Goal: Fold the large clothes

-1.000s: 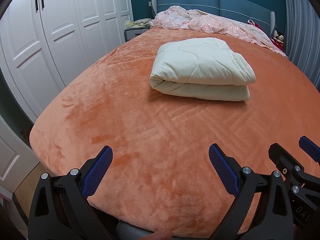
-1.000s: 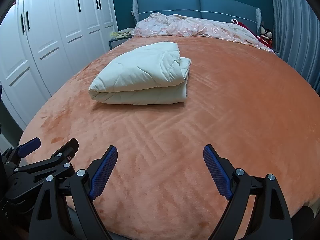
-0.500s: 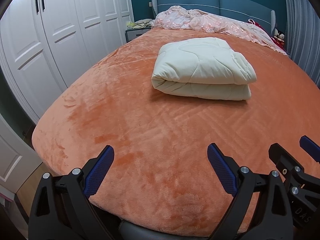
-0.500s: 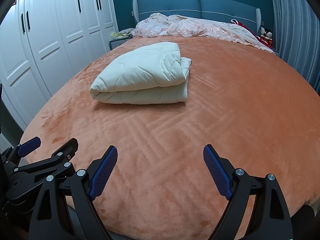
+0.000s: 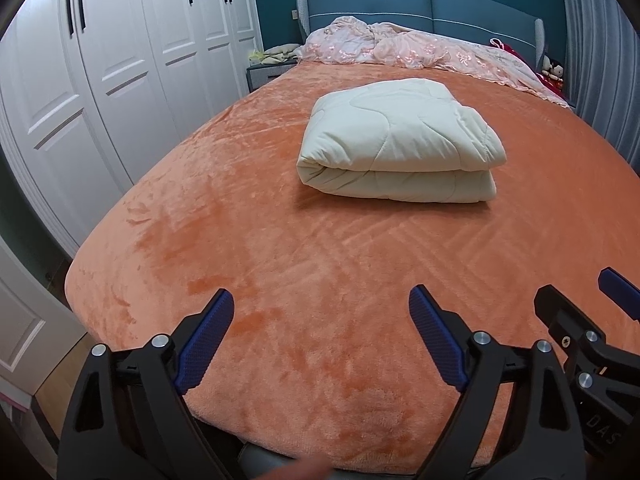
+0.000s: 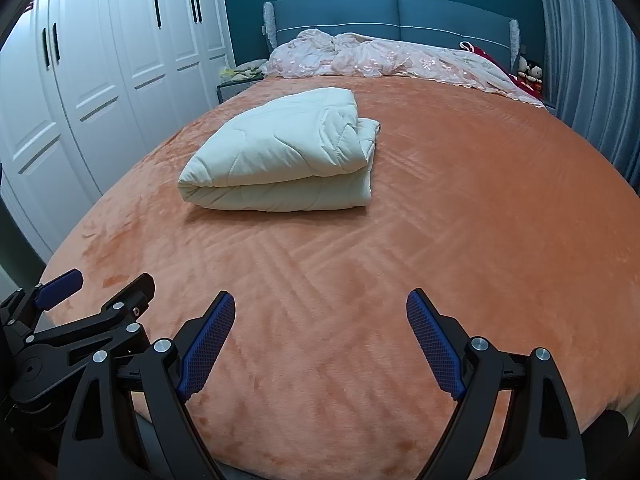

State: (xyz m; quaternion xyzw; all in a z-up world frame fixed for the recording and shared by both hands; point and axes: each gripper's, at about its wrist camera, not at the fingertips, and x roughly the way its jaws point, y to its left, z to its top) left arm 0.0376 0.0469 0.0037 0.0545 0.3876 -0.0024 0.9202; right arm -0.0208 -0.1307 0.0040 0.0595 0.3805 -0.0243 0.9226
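A cream quilt (image 5: pixel 396 144) lies folded into a thick rectangular stack on the orange bed cover (image 5: pixel 280 272); it also shows in the right wrist view (image 6: pixel 288 156). My left gripper (image 5: pixel 322 340) is open and empty over the bed's foot end, well short of the quilt. My right gripper (image 6: pixel 320 340) is open and empty beside it. Each gripper shows at the edge of the other's view: the right one (image 5: pixel 580 332) and the left one (image 6: pixel 92 312).
A crumpled pink cover (image 5: pixel 412 46) lies along the blue headboard (image 5: pixel 420 4). White wardrobe doors (image 5: pixel 120 60) run down the left side. A nightstand (image 5: pixel 268 68) stands by the bed head. Grey curtains (image 6: pixel 588 60) hang at the right.
Both grippers have drawn back slightly from the bed; more of the bed's foot edge shows. The quilt has not moved.
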